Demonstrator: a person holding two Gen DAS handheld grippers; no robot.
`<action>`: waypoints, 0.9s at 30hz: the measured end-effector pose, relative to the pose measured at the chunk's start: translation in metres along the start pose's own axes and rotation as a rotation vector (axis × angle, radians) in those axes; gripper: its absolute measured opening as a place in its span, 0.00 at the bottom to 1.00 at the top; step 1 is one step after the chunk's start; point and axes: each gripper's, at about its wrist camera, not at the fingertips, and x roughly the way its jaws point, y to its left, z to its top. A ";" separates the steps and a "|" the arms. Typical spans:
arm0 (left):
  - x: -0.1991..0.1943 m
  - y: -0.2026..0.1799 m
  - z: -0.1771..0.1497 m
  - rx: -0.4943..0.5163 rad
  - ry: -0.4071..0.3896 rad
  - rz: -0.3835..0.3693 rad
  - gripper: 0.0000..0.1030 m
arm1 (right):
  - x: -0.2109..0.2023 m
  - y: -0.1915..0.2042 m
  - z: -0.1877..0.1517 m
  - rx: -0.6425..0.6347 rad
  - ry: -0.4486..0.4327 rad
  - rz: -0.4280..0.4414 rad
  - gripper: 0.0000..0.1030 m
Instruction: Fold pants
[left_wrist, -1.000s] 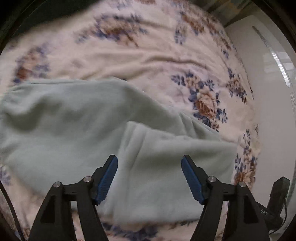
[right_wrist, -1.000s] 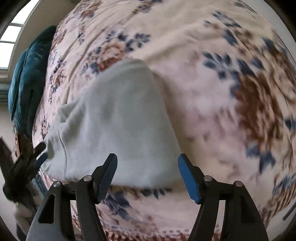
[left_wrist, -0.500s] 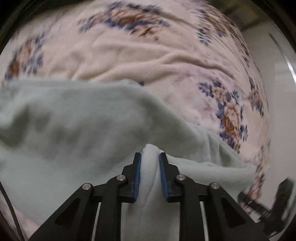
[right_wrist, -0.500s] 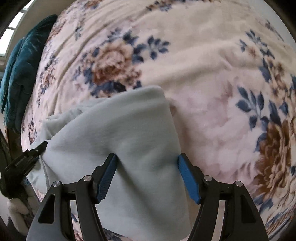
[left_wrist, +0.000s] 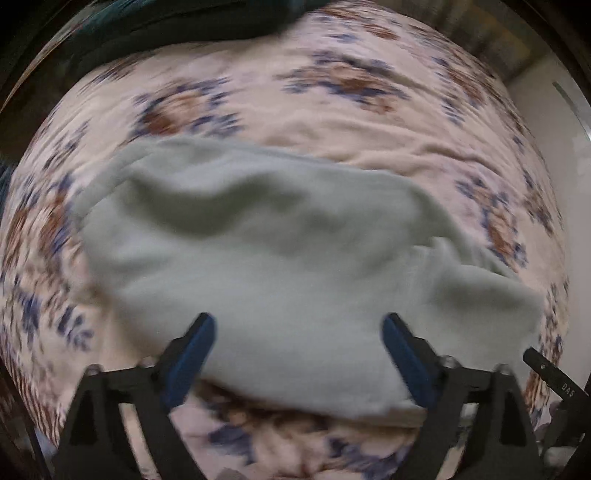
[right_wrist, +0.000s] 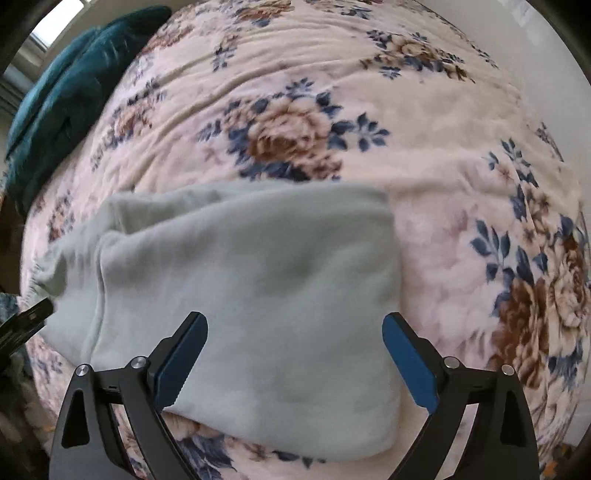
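In the left wrist view, which is blurred, the left gripper (left_wrist: 297, 356) stands with its jaws spread wide and nothing between them, and the pale green pants (left_wrist: 280, 266) lie in a rumpled, folded bundle on the floral blanket (left_wrist: 332, 122) just ahead of and beneath the blue fingertips (left_wrist: 192, 354), the near edge of the cloth running between the two fingers. In the right wrist view, the right gripper (right_wrist: 293, 360) is likewise wide apart and holds nothing, with the pants (right_wrist: 251, 295) lying folded on the blanket (right_wrist: 461, 258) directly under and ahead of its fingers, and a teal cushion (right_wrist: 70, 99) well apart at the upper left.
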 end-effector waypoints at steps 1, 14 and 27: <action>0.002 0.023 -0.002 -0.045 0.007 0.003 0.97 | 0.002 0.005 -0.004 0.011 0.011 -0.006 0.95; 0.045 0.194 0.003 -0.654 0.012 -0.424 0.97 | 0.031 0.073 -0.033 0.121 0.119 -0.083 0.95; 0.125 0.178 0.043 -0.798 0.019 -0.624 0.96 | 0.052 0.116 -0.041 0.104 0.185 -0.123 0.95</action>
